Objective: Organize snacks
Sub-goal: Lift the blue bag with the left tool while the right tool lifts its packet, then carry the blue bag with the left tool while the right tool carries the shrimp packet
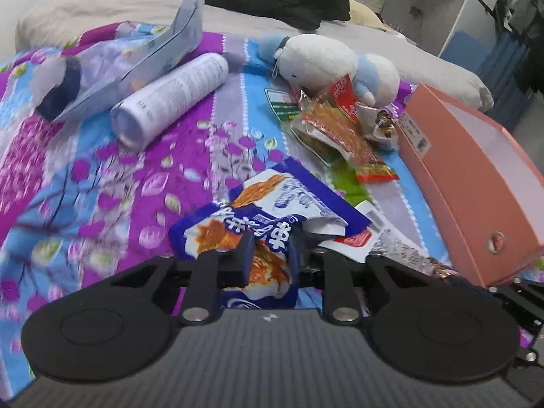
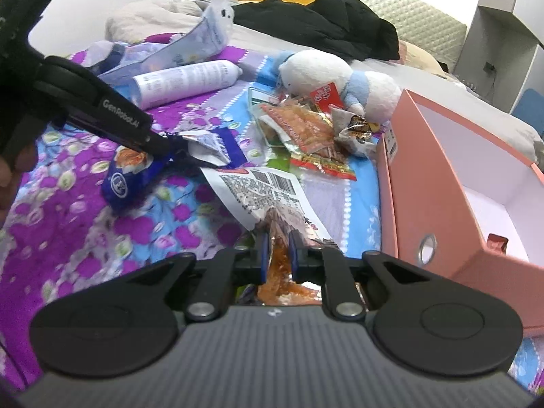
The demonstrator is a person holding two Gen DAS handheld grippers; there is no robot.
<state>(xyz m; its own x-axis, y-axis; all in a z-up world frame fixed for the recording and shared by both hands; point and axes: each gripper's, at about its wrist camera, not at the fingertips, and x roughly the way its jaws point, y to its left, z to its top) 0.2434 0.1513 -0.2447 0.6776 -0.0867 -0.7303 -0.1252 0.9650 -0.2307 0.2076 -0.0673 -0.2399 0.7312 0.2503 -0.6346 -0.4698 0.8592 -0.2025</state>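
My left gripper (image 1: 270, 255) is shut on a blue and white snack packet (image 1: 268, 210) and holds it over the flowered bedspread; the same packet (image 2: 136, 173) and the left gripper (image 2: 163, 146) show in the right wrist view. My right gripper (image 2: 278, 255) is shut on a white snack packet with a barcode (image 2: 261, 190), just left of the open pink box (image 2: 442, 183). That box (image 1: 469, 183) has one small red item (image 2: 497, 242) inside. A pile of red and orange snack packets (image 1: 343, 129) (image 2: 306, 132) lies by a white and blue plush toy (image 1: 326, 61).
A white cylindrical bottle (image 1: 170, 98) and a pale blue pouch (image 1: 163, 51) lie at the back left of the bed. Black clothing (image 2: 326, 27) and pillows are behind. A white cabinet (image 1: 442, 6) stands at the far right.
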